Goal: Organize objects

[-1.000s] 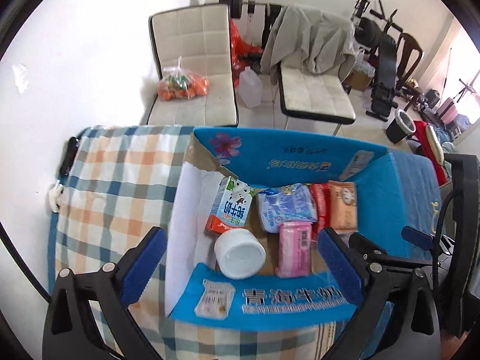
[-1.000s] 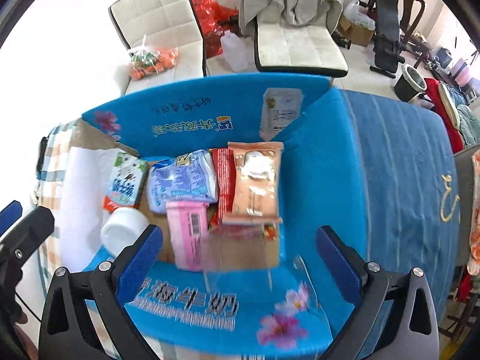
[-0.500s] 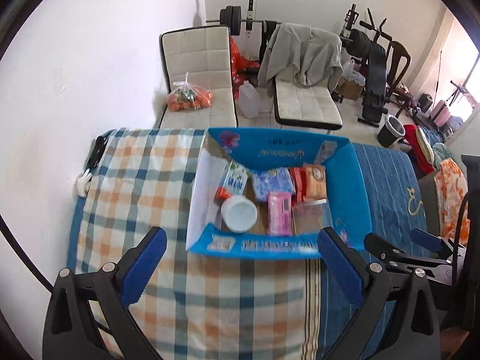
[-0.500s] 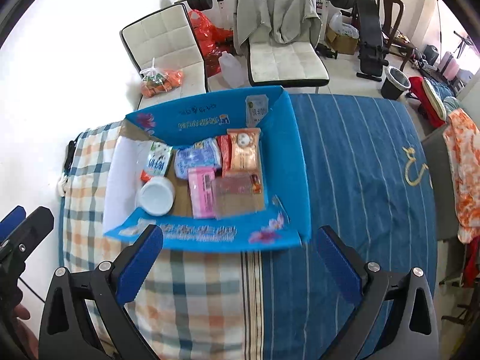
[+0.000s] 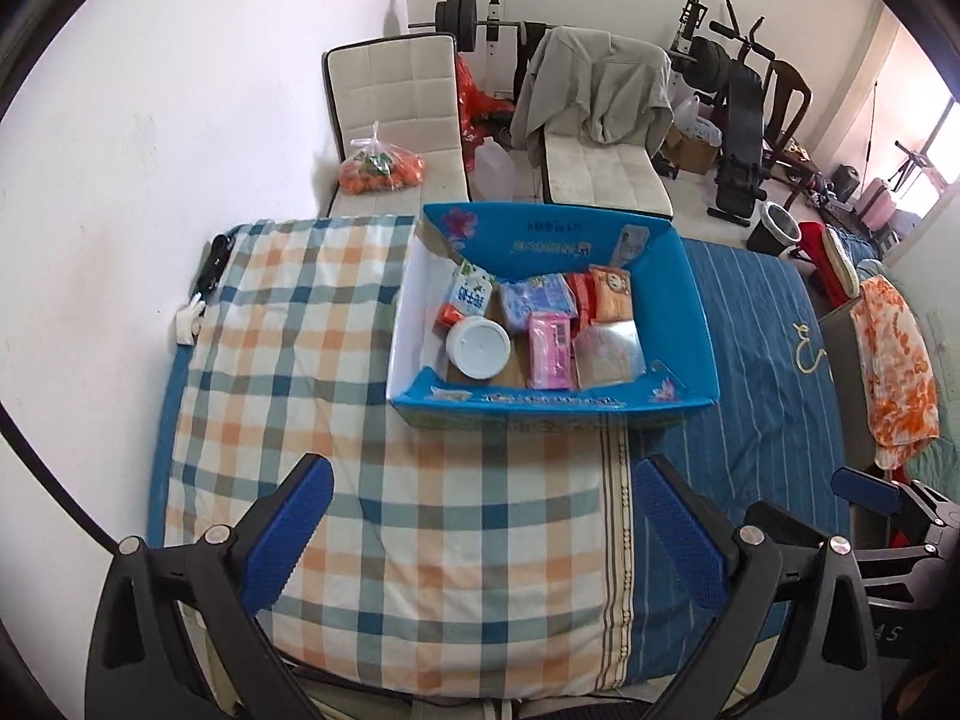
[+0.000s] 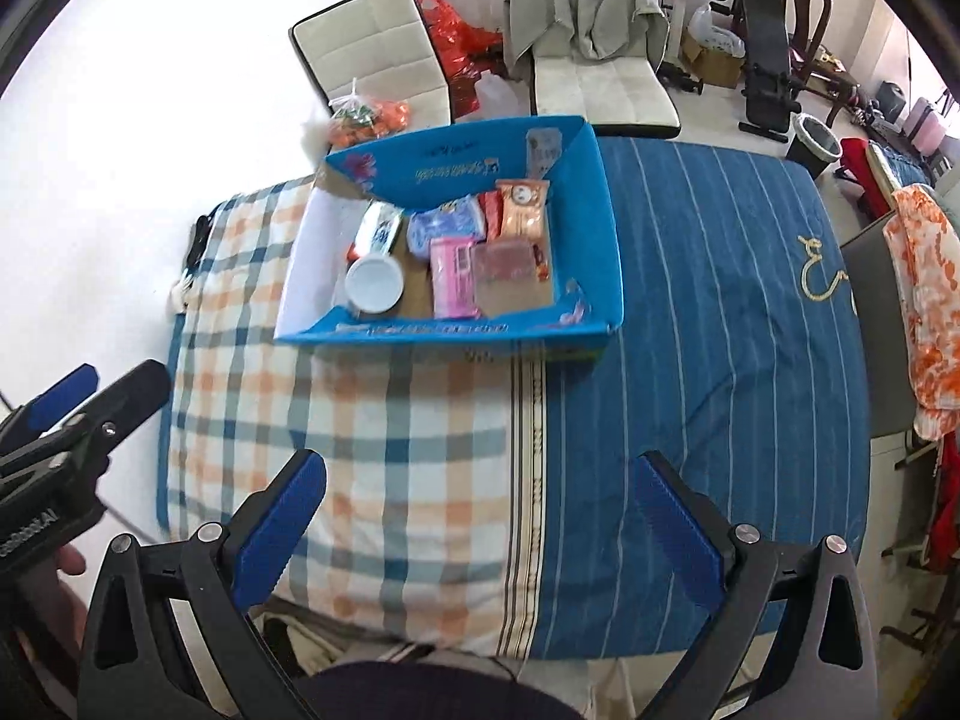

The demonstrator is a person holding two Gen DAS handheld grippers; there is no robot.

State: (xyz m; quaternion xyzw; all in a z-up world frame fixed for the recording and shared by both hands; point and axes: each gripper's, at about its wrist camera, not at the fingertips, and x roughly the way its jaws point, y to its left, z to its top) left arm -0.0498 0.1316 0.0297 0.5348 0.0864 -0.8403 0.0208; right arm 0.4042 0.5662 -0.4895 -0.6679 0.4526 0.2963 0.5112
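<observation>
Box: the blue cardboard box (image 5: 690,300) sat on the bed (image 5: 420,510), straddling the seam between the checked cover (image 5: 288,360) and the blue striped cover (image 5: 762,372), flaps spread open.
Contents: a white round tub (image 5: 478,350), a pink packet (image 5: 549,349), a clear-wrapped flat pack (image 5: 607,354), a milk carton (image 5: 469,295), a pale blue soft pack (image 5: 537,299) and an orange packet (image 5: 612,294) lay side by side on the box floor.
Handling, as judged: the packets looked light and soft and would crumple, so a pinch across a short edge seemed best; the film-wrapped pack was probably slippery; the tub looked rigid and would be taken across its rim; the carton was stiff enough to be gripped across its narrow sides.
Box itself: thin card, likely to flex if lifted by one flap; a wall on each side seemed safer.
Left gripper (image 5: 486,534): spread wide, nothing between its pads, held over the checked cover well short of the box.
Right gripper (image 6: 480,525): likewise released and empty, near the cover seam.
Change: a second earlier both grippers were low over the box, its contents filling the views; they had since drawn back and up, so the whole bed showed. The items appeared not to have shifted.
</observation>
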